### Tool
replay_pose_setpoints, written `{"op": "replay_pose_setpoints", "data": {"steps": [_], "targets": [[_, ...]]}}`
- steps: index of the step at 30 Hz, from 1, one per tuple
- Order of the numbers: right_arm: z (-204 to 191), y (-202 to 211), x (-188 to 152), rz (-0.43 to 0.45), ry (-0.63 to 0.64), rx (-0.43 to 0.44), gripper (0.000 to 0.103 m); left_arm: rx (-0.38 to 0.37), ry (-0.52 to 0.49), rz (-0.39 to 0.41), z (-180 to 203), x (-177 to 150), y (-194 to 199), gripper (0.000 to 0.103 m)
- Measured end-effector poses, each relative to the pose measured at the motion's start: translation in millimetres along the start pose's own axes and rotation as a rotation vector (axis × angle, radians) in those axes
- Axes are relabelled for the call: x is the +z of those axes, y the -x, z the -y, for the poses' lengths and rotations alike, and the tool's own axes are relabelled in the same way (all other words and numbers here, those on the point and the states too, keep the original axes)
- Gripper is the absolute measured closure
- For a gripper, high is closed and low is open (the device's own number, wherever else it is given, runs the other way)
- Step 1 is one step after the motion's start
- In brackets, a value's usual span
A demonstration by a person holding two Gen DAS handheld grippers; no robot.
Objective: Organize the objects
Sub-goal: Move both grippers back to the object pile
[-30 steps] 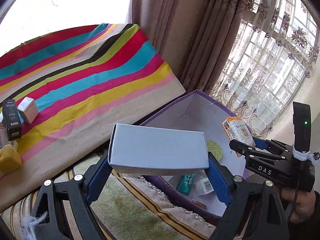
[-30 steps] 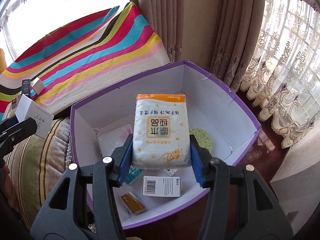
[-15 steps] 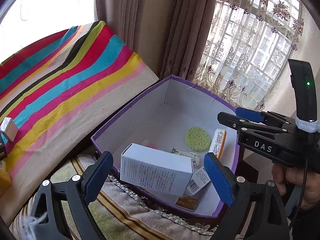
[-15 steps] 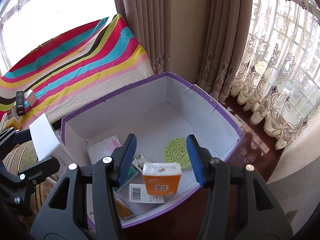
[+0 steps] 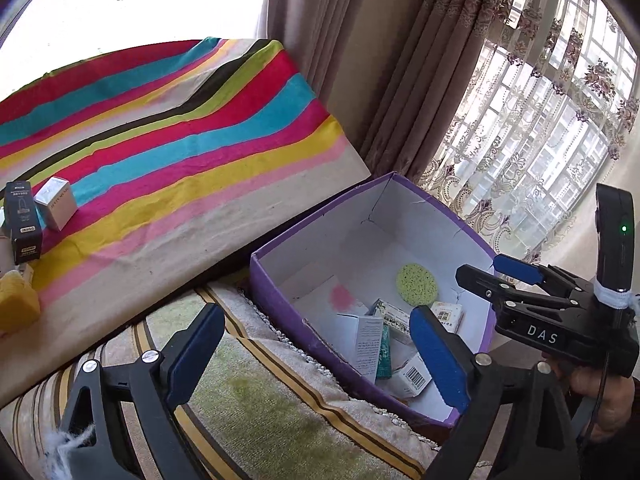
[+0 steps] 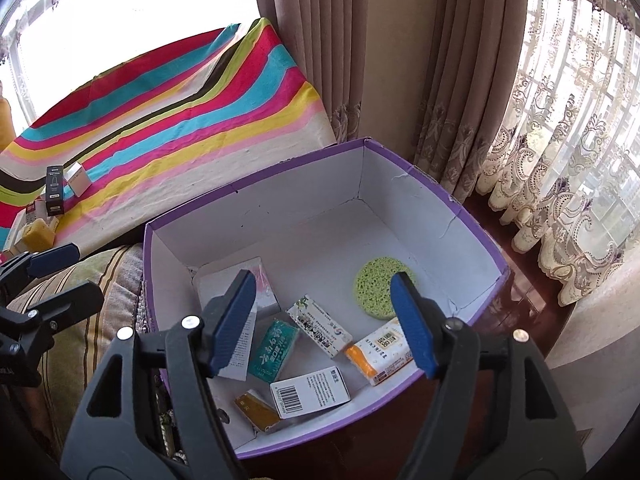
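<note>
Both loads are gone from the jaws since a second ago: the white carton the left tool carried and the orange tissue pack the right tool carried now lie in the purple box.

Left wrist view:
- Left gripper (image 5: 316,356) stands wide apart, nothing between the blue pads. It opened slightly further early in the last second.
- It now hangs over the striped cushion (image 5: 256,412) beside the box, not over the box itself.
- Purple box (image 5: 276,300) to the right; white carton (image 5: 366,344) leans against the near wall, on end.
- Right gripper (image 5: 486,276) seen side-on over the box's far side, a hand beneath it.
- Still out on the striped cloth (image 5: 172,152): black box (image 5: 22,220), small silver box (image 5: 56,202), yellow sponge (image 5: 16,304).

Right wrist view:
- Right gripper (image 6: 324,324) has just been opening; jaws apart, nothing clamped, poised above the box.
- Tissue pack (image 6: 380,350) lies flat on the box floor by the near right wall, partly behind the right pad.
- This view alone shows the whole floor: green round sponge (image 6: 378,288), teal packet (image 6: 274,348), barcode carton (image 6: 310,394), small amber item at the near edge.
- Further small cartons beside the yellow sponge on the cloth, hardly seen from the left.

Judgement: two drops done; the cloth pile is next.
</note>
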State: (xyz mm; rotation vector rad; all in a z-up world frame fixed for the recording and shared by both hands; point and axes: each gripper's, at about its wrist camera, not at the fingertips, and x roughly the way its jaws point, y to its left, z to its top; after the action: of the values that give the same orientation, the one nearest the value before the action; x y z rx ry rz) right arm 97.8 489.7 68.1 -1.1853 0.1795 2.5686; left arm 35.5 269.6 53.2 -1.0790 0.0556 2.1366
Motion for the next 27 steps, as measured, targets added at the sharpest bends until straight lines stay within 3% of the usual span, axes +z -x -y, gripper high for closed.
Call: {"op": "replay_pose_setpoints", "data": {"steps": [14, 27], "targets": [[-102, 7, -9, -0.019, 0.174, 0.188, 0.023, 0.133, 0.183, 0.093, -85, -34, 60, 0.009], [-194, -5, -10, -0.057, 0.305, 0.292, 0.022, 0.322, 0.368, 0.166, -171, -74, 121, 0.009]]}}
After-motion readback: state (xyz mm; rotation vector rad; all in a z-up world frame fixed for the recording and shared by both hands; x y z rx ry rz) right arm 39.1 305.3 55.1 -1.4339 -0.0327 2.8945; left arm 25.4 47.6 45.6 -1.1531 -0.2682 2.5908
